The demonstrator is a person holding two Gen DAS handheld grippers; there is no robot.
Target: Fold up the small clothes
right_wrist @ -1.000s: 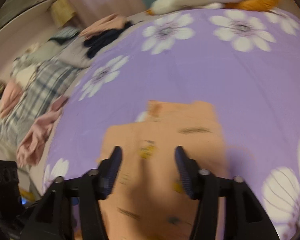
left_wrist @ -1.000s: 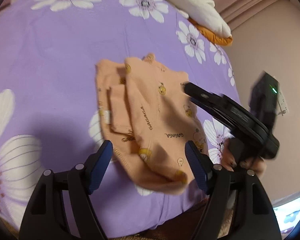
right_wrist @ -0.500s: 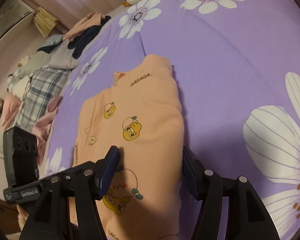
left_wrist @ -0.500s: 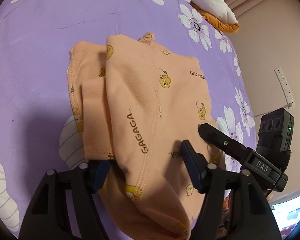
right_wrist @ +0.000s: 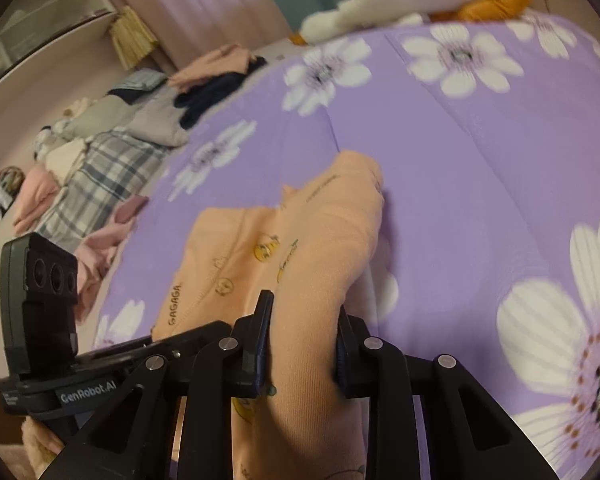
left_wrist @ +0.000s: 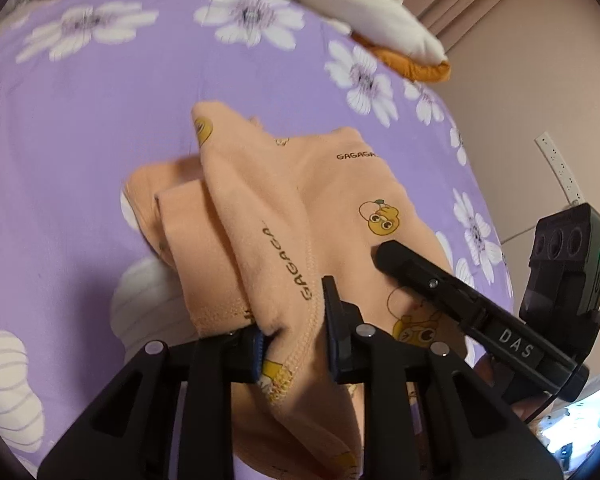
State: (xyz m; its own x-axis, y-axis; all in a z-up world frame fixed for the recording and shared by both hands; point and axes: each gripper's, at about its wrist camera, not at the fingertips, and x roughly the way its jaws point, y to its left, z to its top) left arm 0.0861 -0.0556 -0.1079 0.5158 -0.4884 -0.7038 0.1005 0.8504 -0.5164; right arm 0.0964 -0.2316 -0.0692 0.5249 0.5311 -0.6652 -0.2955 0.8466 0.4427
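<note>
A small peach garment (left_wrist: pixel 340 200) printed with yellow cartoon faces and "GAGAGA" lies partly folded on the purple flowered bed sheet (left_wrist: pixel 80 140). My left gripper (left_wrist: pixel 294 320) has the stitched near hem bunched between its pads; its jaws are closing on it. In the right wrist view the same garment (right_wrist: pixel 300 240) rises as a ridge into my right gripper (right_wrist: pixel 304 320), whose jaws are also closing with the cloth pinched between them. The right gripper's black camera block (left_wrist: pixel 564 264) sits to the right of the garment; the left one's camera block (right_wrist: pixel 40 288) shows at the left.
A white and orange plush (left_wrist: pixel 380 28) lies at the far end of the bed. Piled clothes and a plaid blanket (right_wrist: pixel 112 160) cover the bed's left side. The pink wall with a white power strip (left_wrist: pixel 556 168) runs close along the bed's right edge.
Both grippers came forward onto the garment's near edge and their jaws narrowed from wide apart to pinching the cloth. The fabric is now gathered and raised between the pads.
</note>
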